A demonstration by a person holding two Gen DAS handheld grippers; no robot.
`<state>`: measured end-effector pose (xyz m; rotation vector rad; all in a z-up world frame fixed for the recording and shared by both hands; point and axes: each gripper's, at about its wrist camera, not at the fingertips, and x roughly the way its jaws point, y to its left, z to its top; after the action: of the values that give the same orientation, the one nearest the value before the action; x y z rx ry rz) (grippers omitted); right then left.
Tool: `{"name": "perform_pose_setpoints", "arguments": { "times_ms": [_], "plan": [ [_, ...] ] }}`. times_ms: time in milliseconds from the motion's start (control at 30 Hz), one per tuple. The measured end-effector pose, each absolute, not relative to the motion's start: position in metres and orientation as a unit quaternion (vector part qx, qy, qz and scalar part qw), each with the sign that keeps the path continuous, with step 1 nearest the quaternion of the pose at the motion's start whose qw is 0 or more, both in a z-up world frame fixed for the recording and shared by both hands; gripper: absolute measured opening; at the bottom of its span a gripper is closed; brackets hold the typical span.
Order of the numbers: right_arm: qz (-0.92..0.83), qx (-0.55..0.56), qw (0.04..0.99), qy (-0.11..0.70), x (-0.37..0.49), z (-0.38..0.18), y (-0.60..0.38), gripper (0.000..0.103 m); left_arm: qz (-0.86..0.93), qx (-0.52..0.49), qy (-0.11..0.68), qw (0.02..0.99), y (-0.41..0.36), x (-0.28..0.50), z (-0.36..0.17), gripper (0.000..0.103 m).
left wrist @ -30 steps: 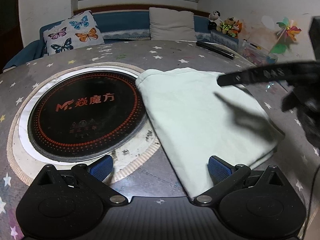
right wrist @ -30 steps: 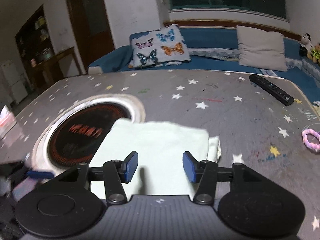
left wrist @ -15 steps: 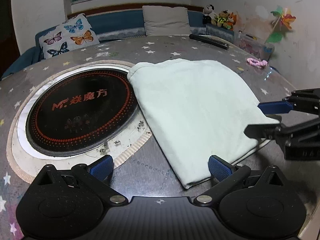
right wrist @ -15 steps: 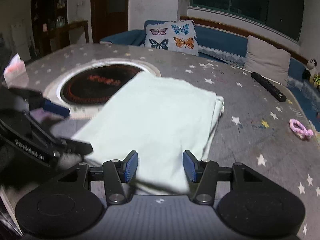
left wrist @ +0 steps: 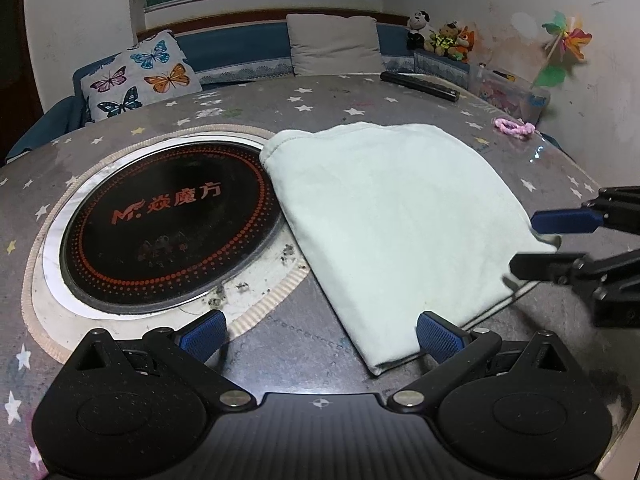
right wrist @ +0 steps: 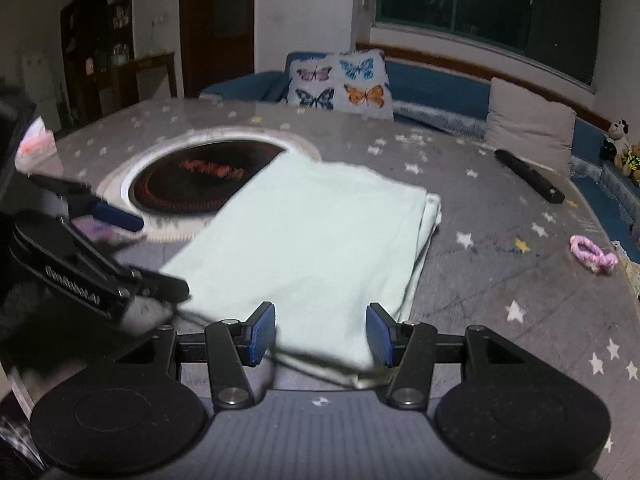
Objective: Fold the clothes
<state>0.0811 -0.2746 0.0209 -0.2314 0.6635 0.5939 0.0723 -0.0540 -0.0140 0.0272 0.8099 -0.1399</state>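
Observation:
A pale green folded garment lies flat on the star-patterned table, beside the black round hob. My left gripper is wide open at the garment's near corner, which lies just inside its right finger. Seen from the left wrist view, my right gripper stands open at the garment's right corner. In the right wrist view the garment stretches ahead, and my right gripper is open with the near edge between its fingers. The left gripper shows at the left, open at the cloth's corner.
The black round hob with red lettering sits in the table left of the garment. A black remote and a pink hair tie lie at the far right. Cushions and plush toys line the bench behind. The table's edge curves close on the right.
The right gripper has come down from above the garment to its near right corner. The left gripper has stayed open at the near corner. The garment has not moved.

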Motion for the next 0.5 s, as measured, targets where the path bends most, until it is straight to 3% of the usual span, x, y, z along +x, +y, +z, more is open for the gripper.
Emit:
{"name": "perform_pose_setpoints", "arguments": {
  "times_ms": [100,500],
  "plan": [
    [0.294,-0.094,0.899,0.309,0.084,0.025,-0.275,0.058,-0.068,0.009,0.388,0.919,-0.053,0.073,-0.011,0.103],
    [0.299,-0.033,0.892,0.339,0.106,0.016,-0.285,0.058,-0.079,-0.006,0.360,0.930,-0.045,0.085,0.007,0.103]
  ]
}}
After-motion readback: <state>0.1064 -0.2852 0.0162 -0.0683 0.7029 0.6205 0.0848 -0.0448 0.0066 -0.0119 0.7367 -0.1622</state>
